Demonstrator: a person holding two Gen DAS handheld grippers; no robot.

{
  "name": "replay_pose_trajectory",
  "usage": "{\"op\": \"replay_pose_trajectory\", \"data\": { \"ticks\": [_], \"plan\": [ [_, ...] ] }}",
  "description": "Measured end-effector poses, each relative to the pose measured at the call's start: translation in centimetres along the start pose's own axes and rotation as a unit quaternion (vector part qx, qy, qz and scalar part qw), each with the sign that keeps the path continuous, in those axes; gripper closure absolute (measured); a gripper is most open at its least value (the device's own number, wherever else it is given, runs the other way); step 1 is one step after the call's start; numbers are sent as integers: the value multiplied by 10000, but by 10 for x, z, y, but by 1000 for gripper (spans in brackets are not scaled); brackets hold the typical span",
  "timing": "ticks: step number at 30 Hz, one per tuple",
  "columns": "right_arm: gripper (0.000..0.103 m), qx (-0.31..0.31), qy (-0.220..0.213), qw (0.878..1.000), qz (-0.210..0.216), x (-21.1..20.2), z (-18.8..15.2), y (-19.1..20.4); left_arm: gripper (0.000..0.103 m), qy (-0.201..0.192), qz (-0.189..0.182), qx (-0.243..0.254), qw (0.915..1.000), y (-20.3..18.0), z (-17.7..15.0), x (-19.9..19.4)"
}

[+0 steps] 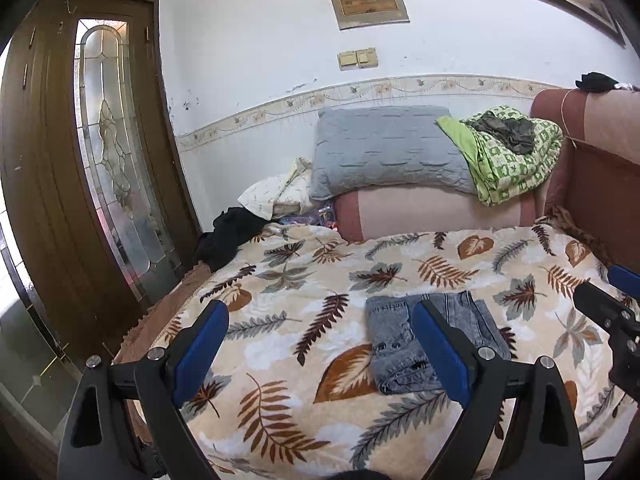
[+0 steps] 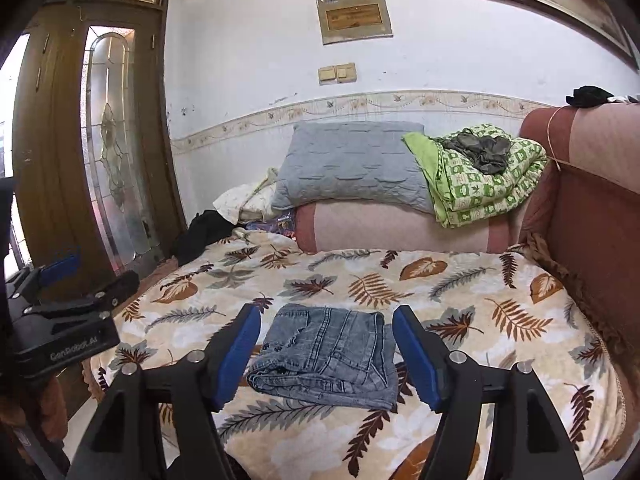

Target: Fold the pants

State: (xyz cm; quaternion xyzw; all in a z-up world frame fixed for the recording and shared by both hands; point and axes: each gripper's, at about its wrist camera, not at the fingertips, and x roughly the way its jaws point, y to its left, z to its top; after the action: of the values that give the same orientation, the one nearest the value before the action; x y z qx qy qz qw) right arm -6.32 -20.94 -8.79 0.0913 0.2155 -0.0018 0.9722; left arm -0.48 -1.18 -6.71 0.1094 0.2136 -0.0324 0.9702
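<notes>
Bare blanket (image 2: 460, 280) surrounds pants (image 2: 328, 354); cushion (image 2: 396, 226) blocks behind.

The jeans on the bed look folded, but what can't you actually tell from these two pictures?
- Jeans: the underside and inner layers are hidden by the top fold in both views, so neatness inside is unknown.
- Jeans in the left wrist view: the middle is covered by a blue finger.
- Person: out of frame in both views.
- Plaque on the wall: text too small to read.
- Dark cloth beside the bed: too dark to identify.
</notes>
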Motion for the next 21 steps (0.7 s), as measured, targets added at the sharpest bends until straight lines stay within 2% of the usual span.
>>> {"op": "replay_pose_trajectory", "data": {
  "ticks": [4,7,12,15,21],
  "plan": [
    [31,103,224,9997,34,8,-7,-1,9,262,-170,-21,9995,0,-14,5],
    [31,82,233,9997,26,7,-8,1,9,295,-242,-84,9992,1,-18,5],
    [31,-90,81,9999,-118,3,-7,4,9,67,-152,-202,9997,4,-14,1],
    [31,-61,-90,9998,-193,-2,-6,0,3,-65,8,-260,9996,5,-7,-1],
    [29,-30,-206,9996,-193,-3,-4,-8,2,-453,183,-380,9981,0,8,-12]
  ]
}}
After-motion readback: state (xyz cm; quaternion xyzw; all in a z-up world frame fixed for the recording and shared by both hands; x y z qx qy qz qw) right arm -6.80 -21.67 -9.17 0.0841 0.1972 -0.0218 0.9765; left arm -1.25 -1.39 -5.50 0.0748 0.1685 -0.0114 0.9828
